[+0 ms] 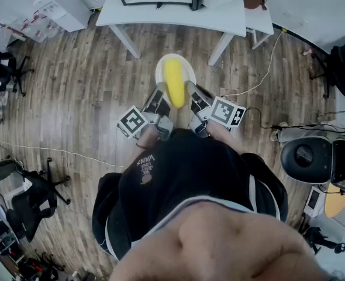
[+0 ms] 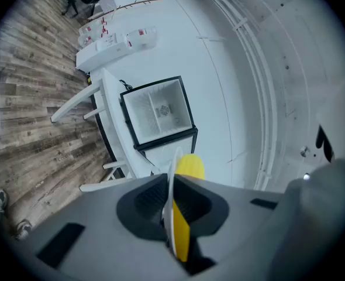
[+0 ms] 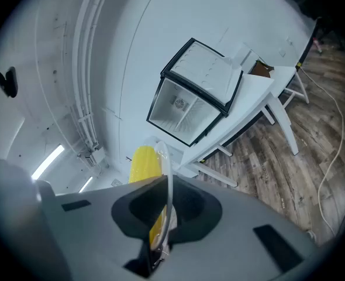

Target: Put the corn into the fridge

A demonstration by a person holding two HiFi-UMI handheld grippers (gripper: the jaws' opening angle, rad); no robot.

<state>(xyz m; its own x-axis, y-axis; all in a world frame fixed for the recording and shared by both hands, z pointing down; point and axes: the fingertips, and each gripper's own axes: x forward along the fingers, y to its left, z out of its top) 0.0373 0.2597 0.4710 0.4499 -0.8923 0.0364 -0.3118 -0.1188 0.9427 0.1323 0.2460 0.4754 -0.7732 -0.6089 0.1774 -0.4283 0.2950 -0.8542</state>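
A yellow corn cob (image 1: pixel 173 82) lies on a small white plate (image 1: pixel 184 68) held out in front of the person. My left gripper (image 1: pixel 160 93) is shut on the plate's left rim and my right gripper (image 1: pixel 192 92) is shut on its right rim. In the left gripper view the plate (image 2: pixel 174 171) stands edge-on in the jaws of the left gripper (image 2: pixel 171 215), with the corn (image 2: pixel 191 167) behind it. The right gripper (image 3: pixel 164 215) pinches the plate rim (image 3: pixel 165 163) beside the corn (image 3: pixel 143 163). The small fridge (image 2: pixel 159 111) (image 3: pixel 187 111) stands open on a table ahead.
The fridge sits on a white table (image 1: pixel 219 13) (image 3: pixel 260 95) with slanted legs; its door (image 3: pixel 210 75) is swung wide. White boxes (image 1: pixel 64 4) lie at the left, office chairs (image 1: pixel 38 198) and a cable (image 1: pixel 266 69) on the wooden floor.
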